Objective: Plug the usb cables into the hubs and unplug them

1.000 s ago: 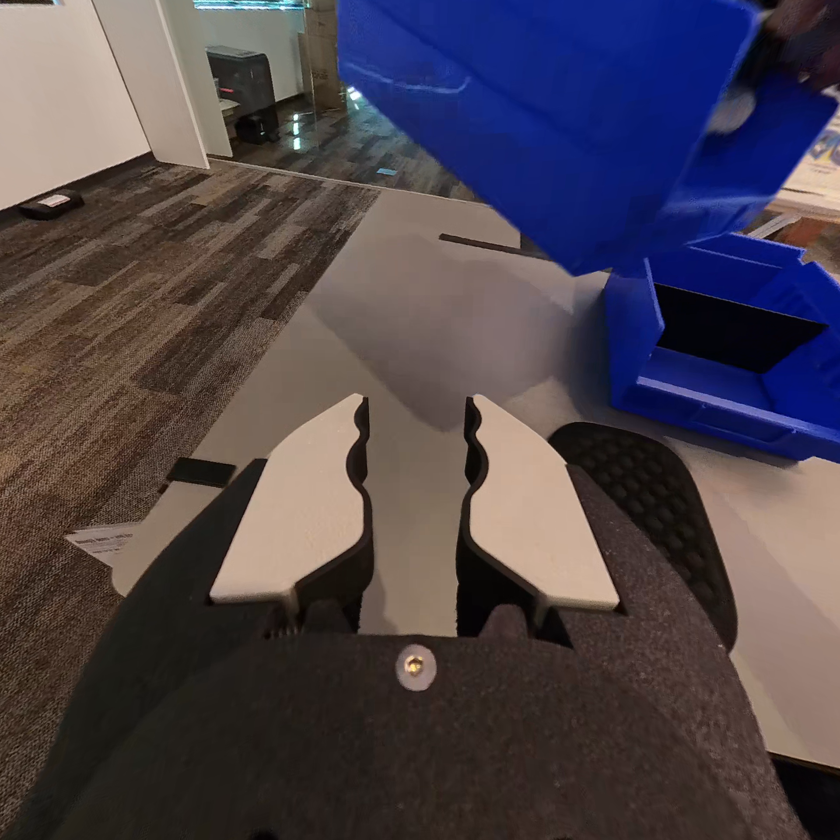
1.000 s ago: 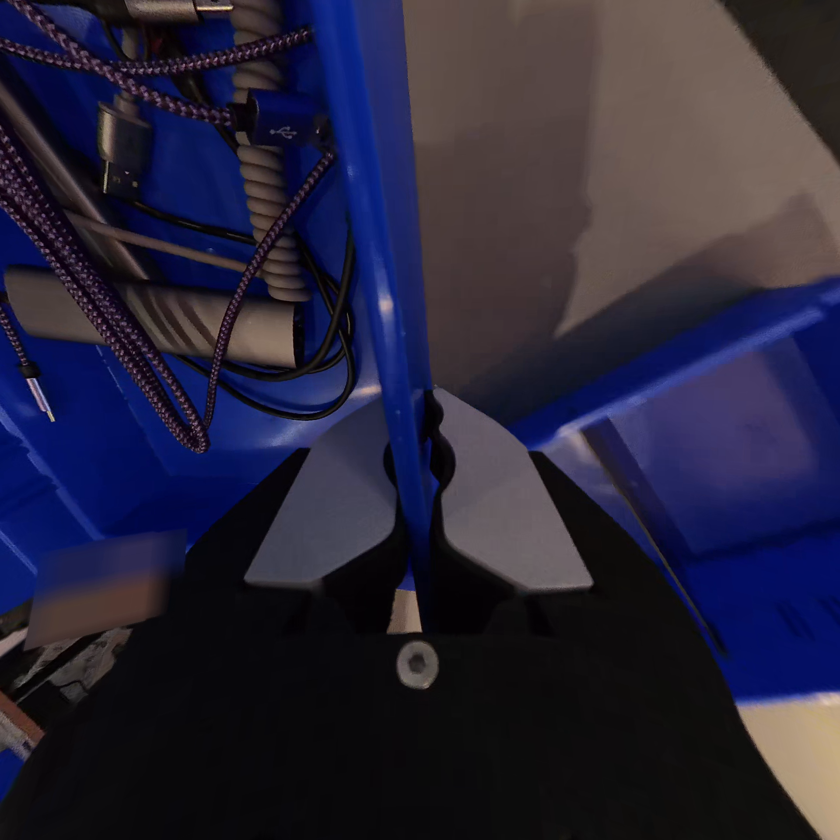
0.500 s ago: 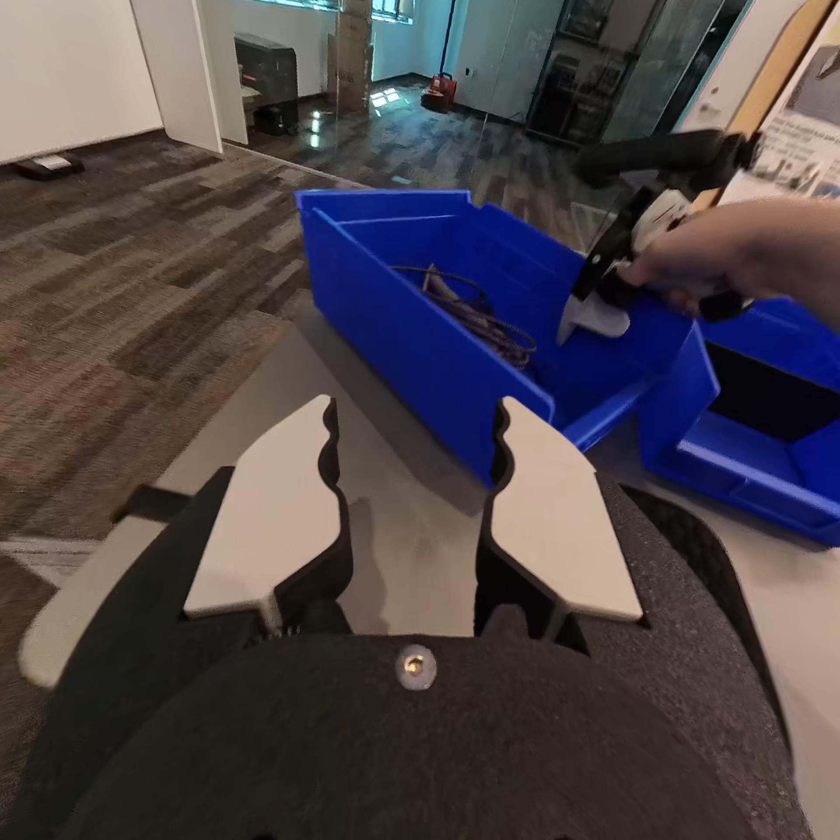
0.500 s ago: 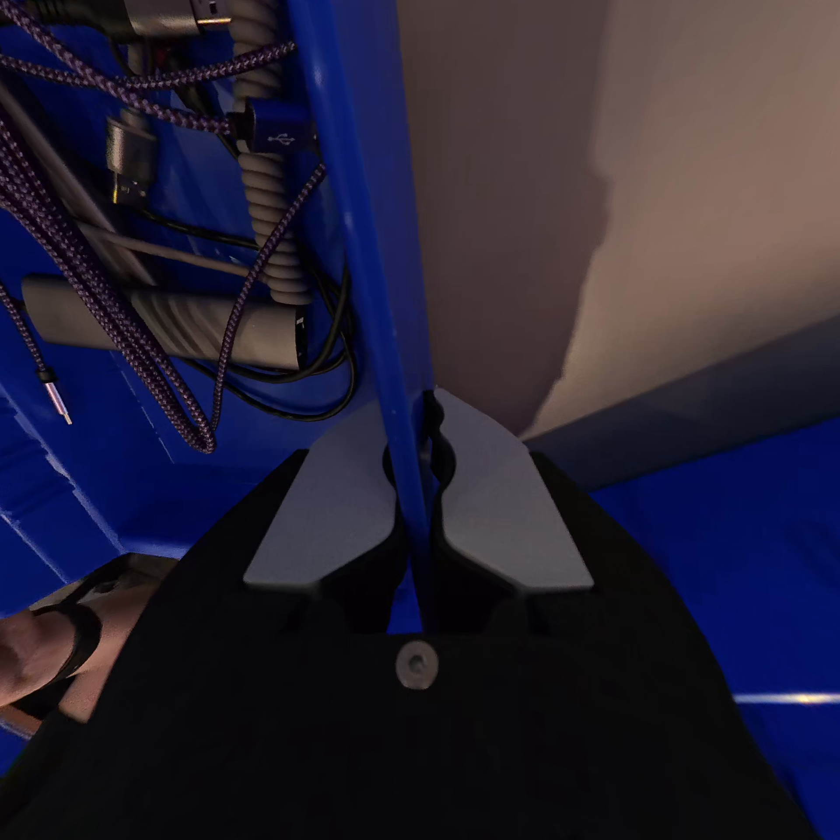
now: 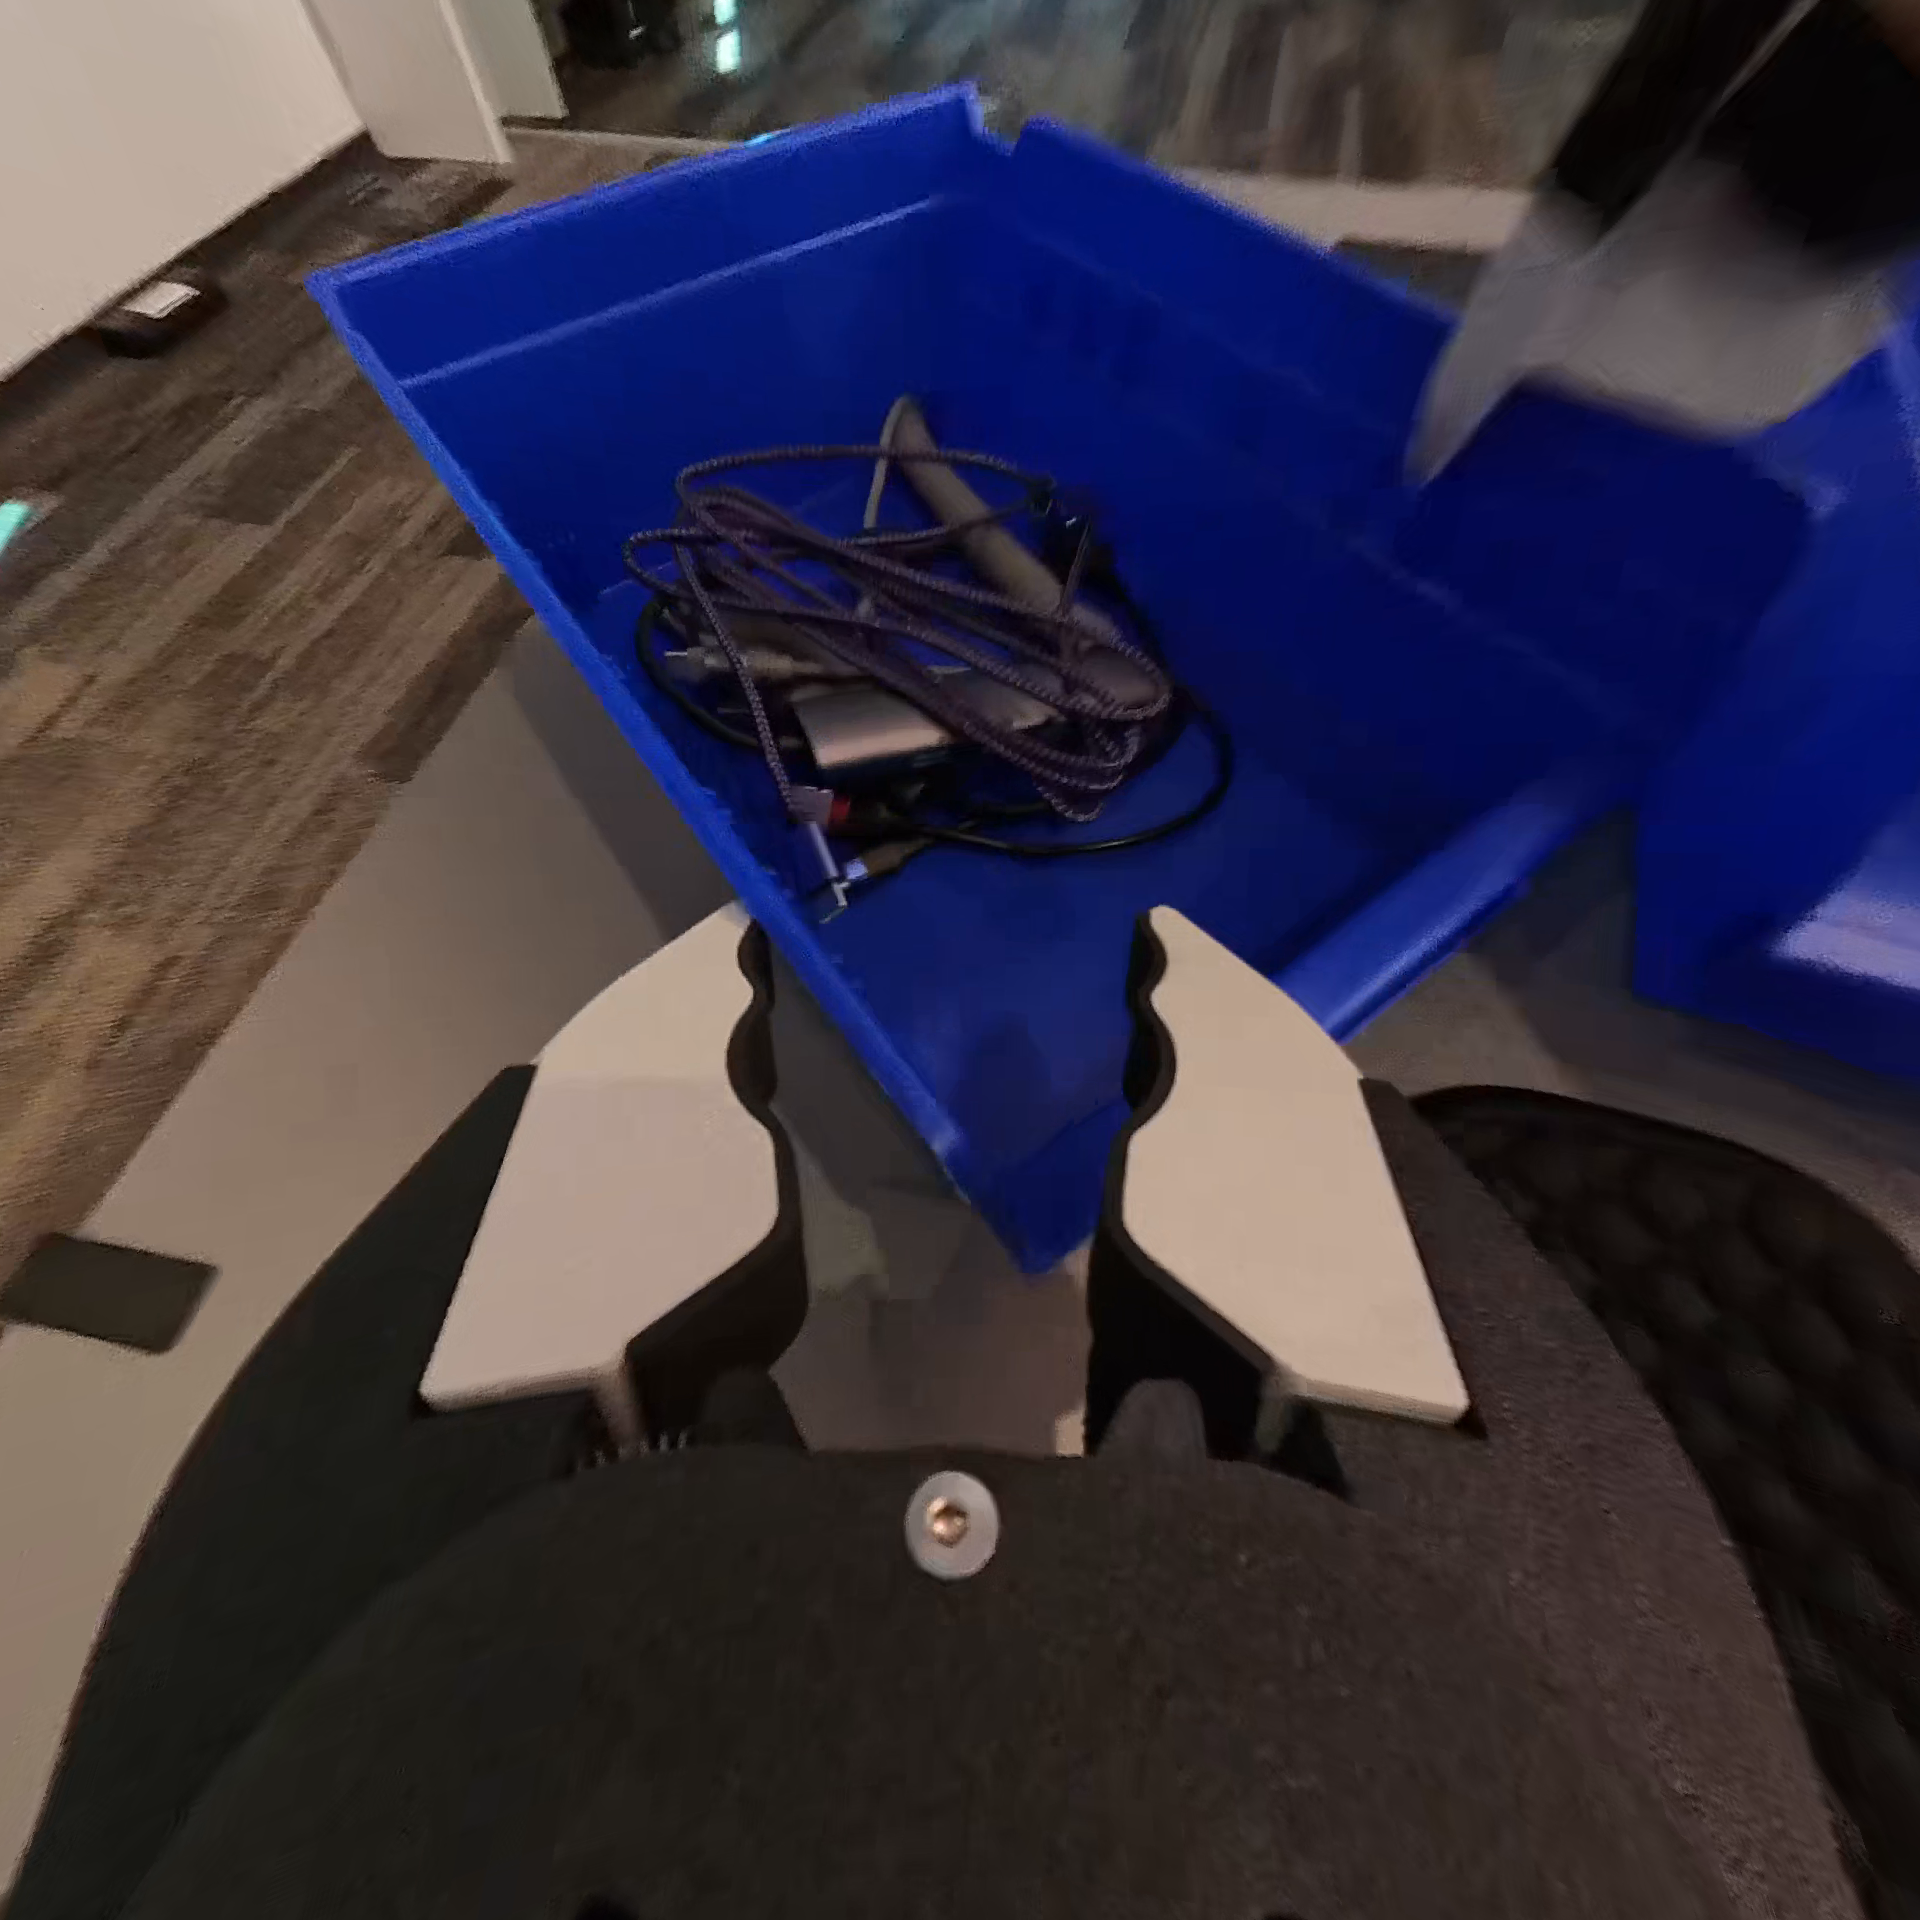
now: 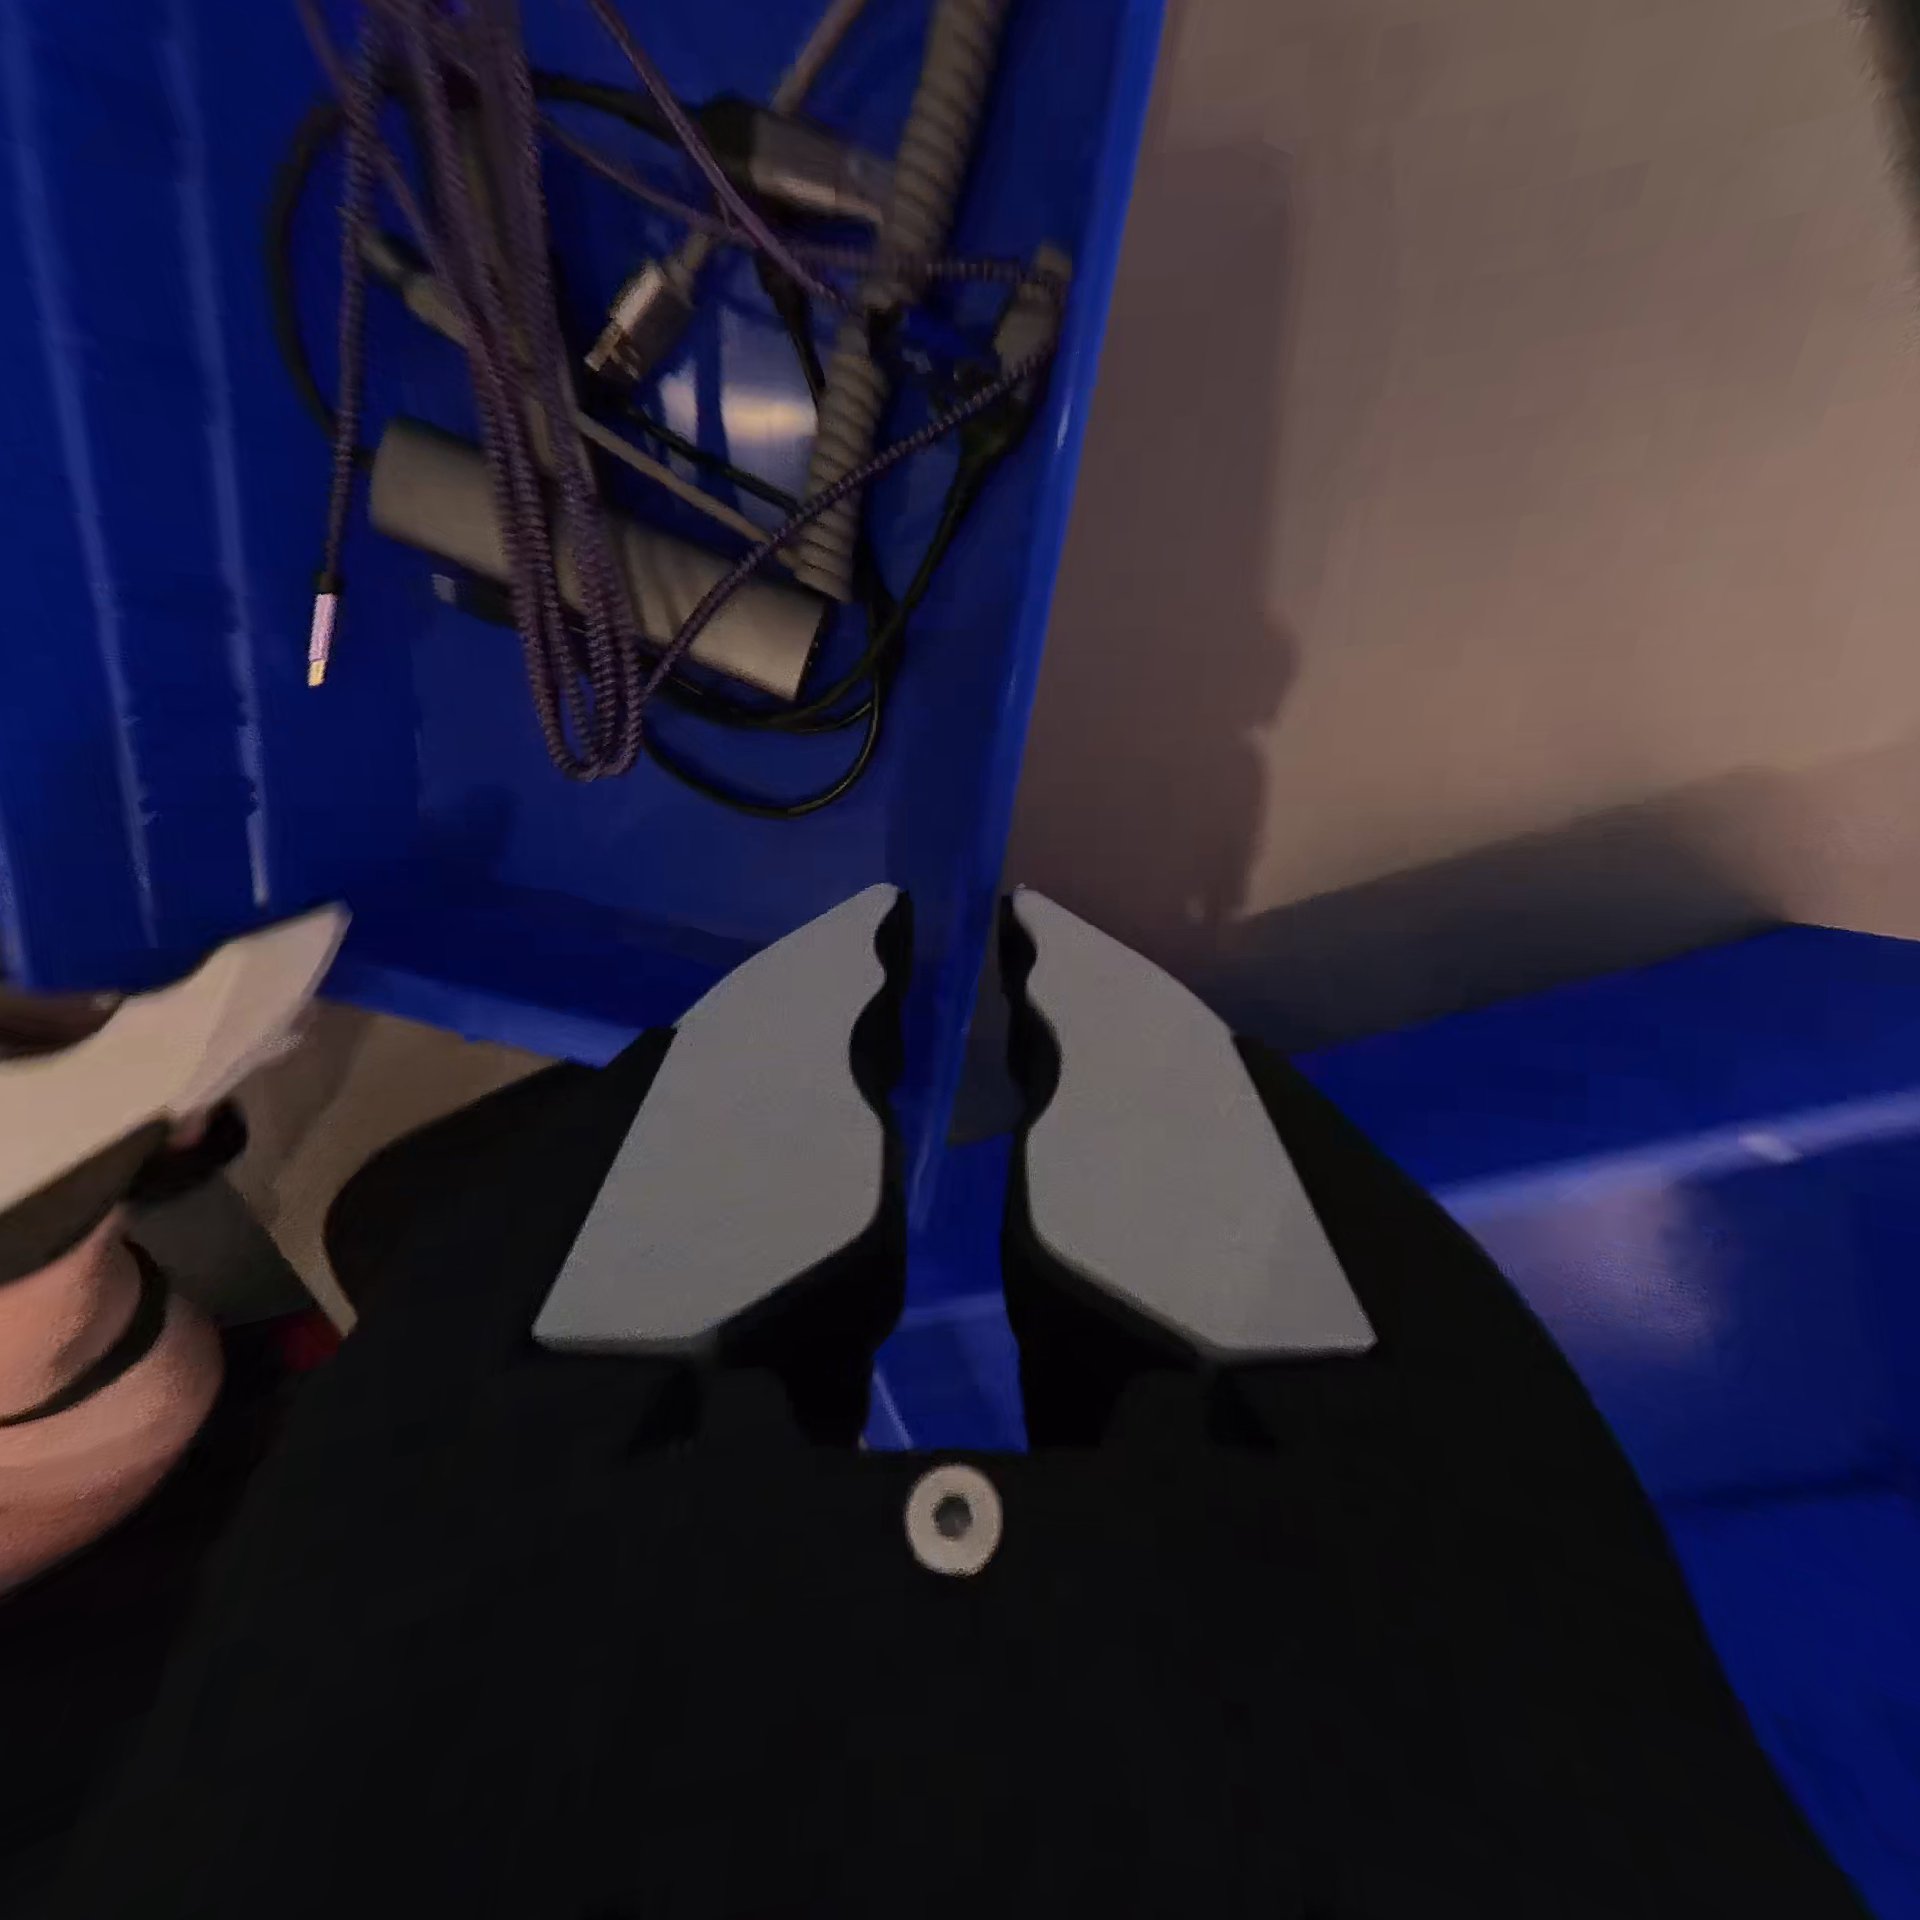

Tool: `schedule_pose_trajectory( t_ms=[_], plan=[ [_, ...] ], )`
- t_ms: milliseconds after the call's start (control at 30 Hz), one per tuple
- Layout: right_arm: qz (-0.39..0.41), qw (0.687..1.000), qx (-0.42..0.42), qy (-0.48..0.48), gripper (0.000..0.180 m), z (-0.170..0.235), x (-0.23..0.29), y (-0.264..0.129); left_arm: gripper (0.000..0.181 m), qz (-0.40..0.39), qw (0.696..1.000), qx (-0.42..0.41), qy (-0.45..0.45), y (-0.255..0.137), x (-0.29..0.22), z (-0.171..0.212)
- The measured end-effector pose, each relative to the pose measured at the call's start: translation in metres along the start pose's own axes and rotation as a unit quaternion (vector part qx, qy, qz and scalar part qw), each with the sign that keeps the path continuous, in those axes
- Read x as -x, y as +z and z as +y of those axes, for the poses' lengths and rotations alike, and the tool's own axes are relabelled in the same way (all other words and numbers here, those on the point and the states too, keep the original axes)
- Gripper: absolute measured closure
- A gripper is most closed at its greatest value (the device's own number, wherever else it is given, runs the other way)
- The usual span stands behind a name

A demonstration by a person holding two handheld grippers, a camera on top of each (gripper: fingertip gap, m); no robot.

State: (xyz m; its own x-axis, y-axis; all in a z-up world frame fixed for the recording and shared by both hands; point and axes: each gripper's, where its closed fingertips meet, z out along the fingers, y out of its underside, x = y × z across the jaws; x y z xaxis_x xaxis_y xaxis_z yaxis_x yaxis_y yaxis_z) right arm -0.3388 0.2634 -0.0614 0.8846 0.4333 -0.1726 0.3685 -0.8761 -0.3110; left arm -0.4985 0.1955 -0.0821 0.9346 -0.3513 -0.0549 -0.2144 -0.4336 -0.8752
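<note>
**A:** Where are the cables?

**B:** A tangle of purple braided USB cables (image 5: 914, 644) lies with grey hubs (image 6: 623, 561) on the floor of the blue bin (image 5: 1299, 499), which sits on the pale counter (image 5: 436, 966).

**A:** And the tools?

**B:** The left tool (image 5: 940, 935) gapes wide, straddling the bin's near corner without clamping it. The right tool (image 6: 951, 904) is parted narrowly, the bin's side wall between its fingers; contact is unclear.

**A:** Anything hard to read?

**B:** Motion blur smears the plugs, and a second blue bin (image 5: 1787, 831) is cut off at the right.
</note>
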Motion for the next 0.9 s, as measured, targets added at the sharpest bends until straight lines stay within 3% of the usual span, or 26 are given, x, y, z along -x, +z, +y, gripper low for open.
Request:
schedule_pose_trajectory(
  t_ms=[133,167,267,367,467,667,767,900],
  plan=[
    [0.017,0.989,-0.143,-0.026,0.167,0.014,-0.001,-0.085,0.125,-0.04,0.999,0.007,0.033,0.006,0.013,0.0],
    [0.034,0.987,-0.154,-0.015,0.165,0.03,-0.008,-0.103,0.131,-0.04,0.999,0.0,0.03,0.006,0.016,-0.002],
    [0.142,0.981,-0.122,0.047,0.153,0.103,-0.06,-0.137,0.127,-0.024,0.999,0.002,0.027,0.008,0.024,-0.001],
    [0.22,0.95,-0.151,0.163,0.14,0.171,-0.113,-0.158,0.137,-0.041,0.998,0.018,0.054,0.007,0.047,0.001],
    [0.157,0.937,-0.185,0.252,0.13,0.212,-0.117,-0.141,0.148,-0.076,0.992,0.027,0.092,0.01,0.078,0.0],
    [0.117,0.93,-0.127,0.326,0.112,0.252,-0.111,-0.08,0.153,-0.118,0.983,0.015,0.137,0.037,0.126,-0.012],
    [0.137,0.936,-0.074,0.316,0.12,0.257,-0.11,-0.057,0.152,-0.114,0.981,0.016,0.158,0.051,0.135,-0.019],
    [0.128,0.939,-0.028,0.319,0.149,0.259,-0.11,-0.041,0.162,-0.043,0.991,0.009,0.128,0.063,0.131,-0.027]
  ],
)
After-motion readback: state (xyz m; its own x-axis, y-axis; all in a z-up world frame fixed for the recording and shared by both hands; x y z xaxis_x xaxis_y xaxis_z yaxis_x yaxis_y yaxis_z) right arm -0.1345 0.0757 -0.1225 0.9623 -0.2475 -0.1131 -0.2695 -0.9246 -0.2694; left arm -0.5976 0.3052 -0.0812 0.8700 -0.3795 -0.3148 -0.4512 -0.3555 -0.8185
